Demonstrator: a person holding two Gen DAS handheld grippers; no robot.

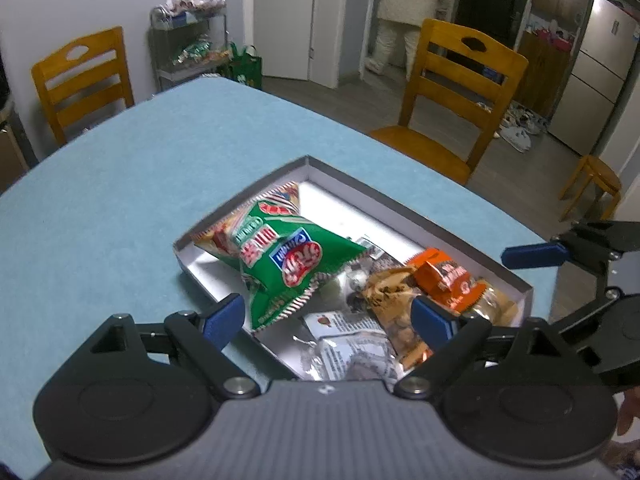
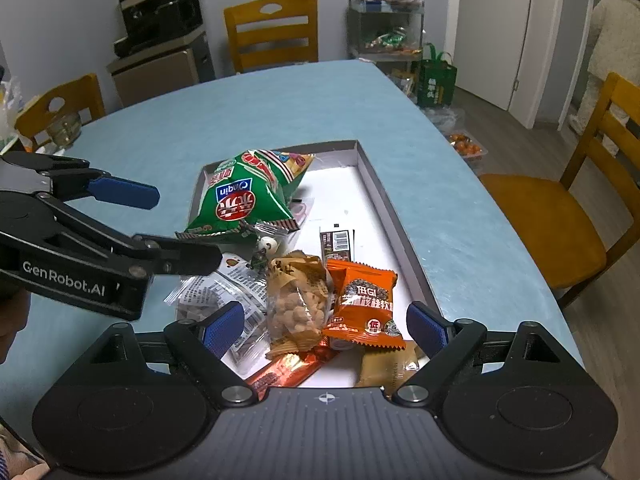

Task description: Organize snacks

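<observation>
Shallow box [image 2: 394,204] sits on blue table [image 2: 240,120], ctr of right-wrist view. Contents counted: 1 green chip bag [image 2: 240,196] at 12 o'clock end, partly atop 1 red-striped bag [image 2: 294,164]; 1 orange pkt [image 2: 366,304], 1 clear nut bag [image 2: 298,300], 1 dark bar [image 2: 336,244], approx 2 clear white-print pkts [image 2: 216,300] toward 6 o'clock. Left gripper [image 1: 328,316] jaws wide, nothing between pads. Right gripper [image 2: 326,326] jaws wide too, hovering over pkts, not gripping. 3 wooden chairs in right view.

The right hand-held gripper [image 2: 326,326] body hides the near end of the shallow box [image 2: 394,204] and 2 packets there.
</observation>
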